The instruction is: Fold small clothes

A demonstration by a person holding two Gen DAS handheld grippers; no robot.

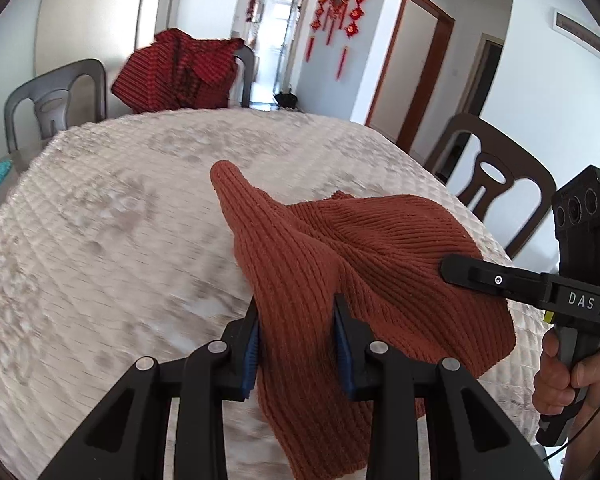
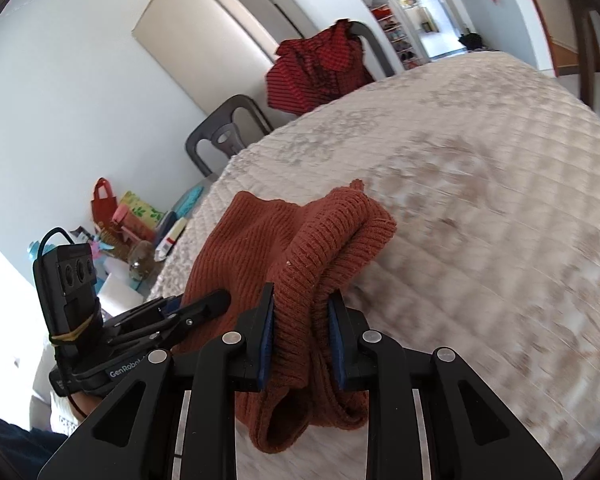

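The rust knit garment (image 1: 340,248) hangs bunched between both grippers above the quilted table (image 1: 120,208). The left gripper (image 1: 296,344) pinches its near left edge; the right gripper (image 2: 300,340) pinches a ribbed fold on its right side.

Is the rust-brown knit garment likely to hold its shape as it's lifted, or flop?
Probably flop: the rust-brown knit garment sags and bunches between the left gripper and right gripper. The ribbed texture likely resists slipping. It seems light.
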